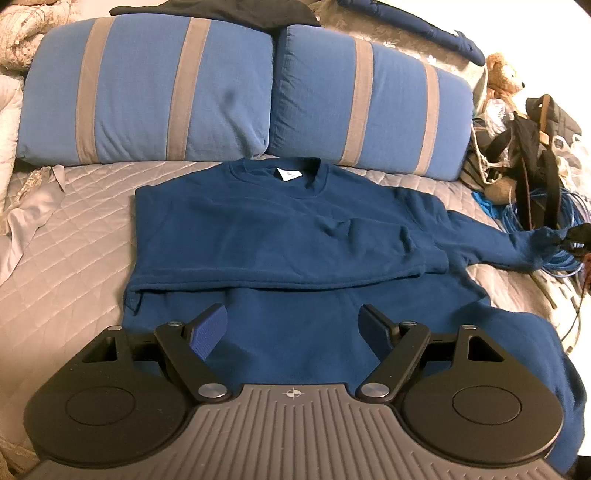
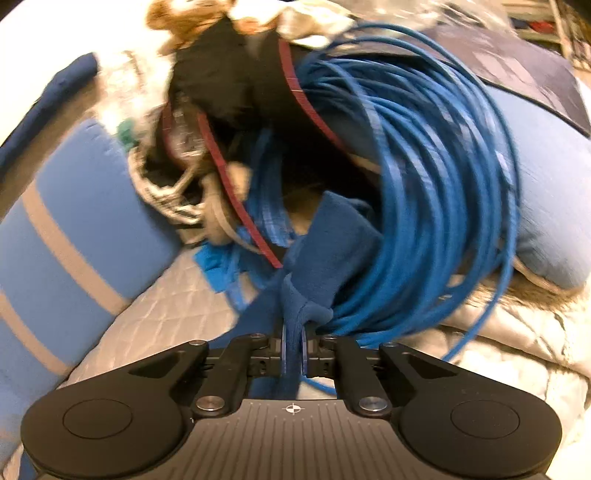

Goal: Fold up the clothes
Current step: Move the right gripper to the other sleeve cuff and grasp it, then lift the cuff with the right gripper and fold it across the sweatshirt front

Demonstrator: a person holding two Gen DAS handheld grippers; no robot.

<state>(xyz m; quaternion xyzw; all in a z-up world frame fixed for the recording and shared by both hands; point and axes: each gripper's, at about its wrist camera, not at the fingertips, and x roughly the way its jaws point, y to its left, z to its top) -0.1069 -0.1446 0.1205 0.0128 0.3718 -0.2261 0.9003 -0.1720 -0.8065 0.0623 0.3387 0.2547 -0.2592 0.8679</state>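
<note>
Two blue pillows with grey stripes [image 1: 147,92] across the top of the left wrist frame, a dark garment [image 1: 214,11] draped over their upper edge. Grey quilted bed [image 1: 74,240] underneath. At the right edge, a clutter of black straps [image 1: 532,155], a coil of blue cable [image 2: 424,166] and a stuffed toy [image 1: 502,74], crowding the spot where the sleeve ends.

Navy sweatshirt [image 1: 295,240] spread flat mid-frame, collar and white label toward the pillows, one sleeve already folded across the chest, the other sleeve [image 1: 498,240] stretched out to the right edge.

Left tongs [image 1: 293,332] low in the frame, wide open, hovering over the lower part of the sweatshirt, gripping nothing, pointed toward the pillows.

Right tongs [image 2: 294,347] at lower centre of the right wrist frame, clamped tight on the sleeve cuff [image 2: 325,251], fabric bunched above the pads, blue cable just behind it. Right view blurred.
</note>
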